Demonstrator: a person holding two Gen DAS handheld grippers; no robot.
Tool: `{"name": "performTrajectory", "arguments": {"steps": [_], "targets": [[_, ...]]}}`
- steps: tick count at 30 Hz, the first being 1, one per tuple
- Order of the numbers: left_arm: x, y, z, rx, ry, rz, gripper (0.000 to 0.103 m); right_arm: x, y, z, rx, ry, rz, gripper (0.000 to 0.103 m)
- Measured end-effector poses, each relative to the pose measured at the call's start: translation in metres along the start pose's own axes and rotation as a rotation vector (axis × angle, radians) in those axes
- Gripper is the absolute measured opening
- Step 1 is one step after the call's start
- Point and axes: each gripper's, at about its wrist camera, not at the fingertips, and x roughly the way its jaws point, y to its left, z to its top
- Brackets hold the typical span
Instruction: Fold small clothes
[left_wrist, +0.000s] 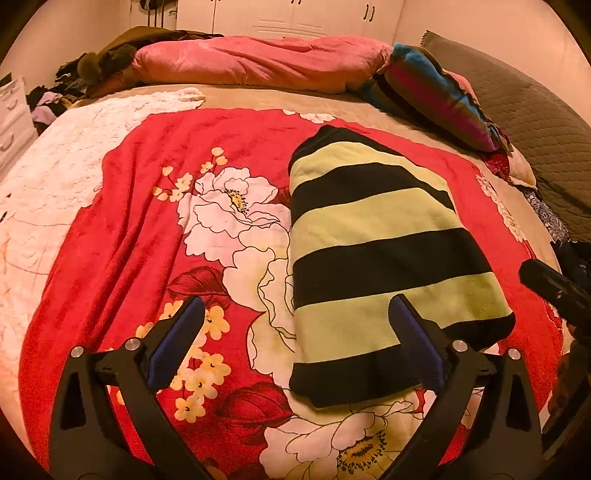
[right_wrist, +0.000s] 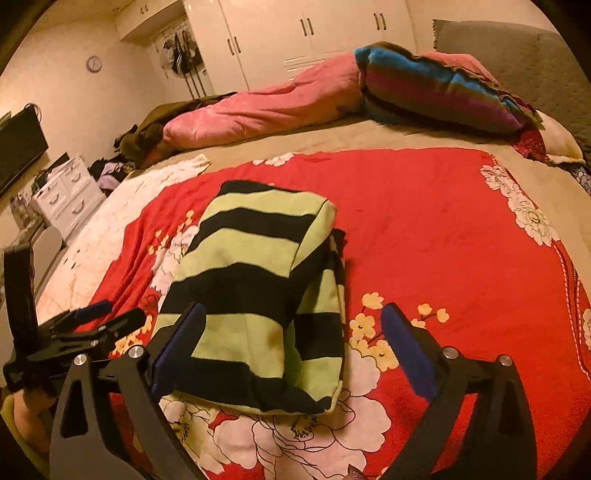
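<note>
A folded striped top (left_wrist: 380, 258), with black and pale green bands, lies on a red flower blanket (left_wrist: 122, 229) on the bed; in the left wrist view it sits right of the middle, and in the right wrist view (right_wrist: 255, 295) it sits a little left of the middle; its layers are stacked and its near edge faces the cameras.

The left claw (left_wrist: 297, 336) is spread wide and grips nothing; its right finger (left_wrist: 413, 343) shows in front of the top's near corner, and its left finger is over the blanket.

The right claw (right_wrist: 293, 343) is also spread wide and grips nothing; its left finger (right_wrist: 181, 343) shows in front of the top's near left part, and its right finger is over the blanket.

A pink quilt (left_wrist: 251, 62) and a striped pillow (left_wrist: 436, 96) lie along the upper part of the frame; white cupboards (right_wrist: 314, 33) stand behind them.
</note>
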Motion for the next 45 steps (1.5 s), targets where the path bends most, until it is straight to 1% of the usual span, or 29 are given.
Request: {"name": "performTrajectory", "arguments": {"steps": [3,9,14,23,29,39,45], "targets": [[-0.003,-0.001,0.001,0.003,0.000,0.010,0.093,-0.006,-0.002,0.003,0.006,-0.019,-0.017,0.098],[-0.011,-0.002,0.000,0.013,-0.013,0.031,0.093,-0.012,-0.004,0.005,0.008,-0.025,-0.032,0.098],[-0.017,0.003,0.001,-0.010,-0.022,0.038,0.094,-0.015,-0.003,0.003,0.003,-0.024,-0.044,0.098],[-0.035,0.004,0.002,-0.014,-0.050,0.044,0.094,-0.027,0.004,0.004,-0.018,-0.045,-0.044,0.099],[-0.056,0.001,0.000,-0.007,-0.090,0.053,0.094,-0.045,0.013,0.006,-0.043,-0.076,-0.045,0.099],[-0.105,0.001,-0.011,-0.011,-0.171,0.051,0.094,-0.083,0.030,-0.001,-0.091,-0.142,-0.065,0.099],[-0.126,0.000,-0.022,-0.001,-0.181,0.043,0.094,-0.095,0.035,-0.010,-0.097,-0.151,-0.077,0.099]]}}
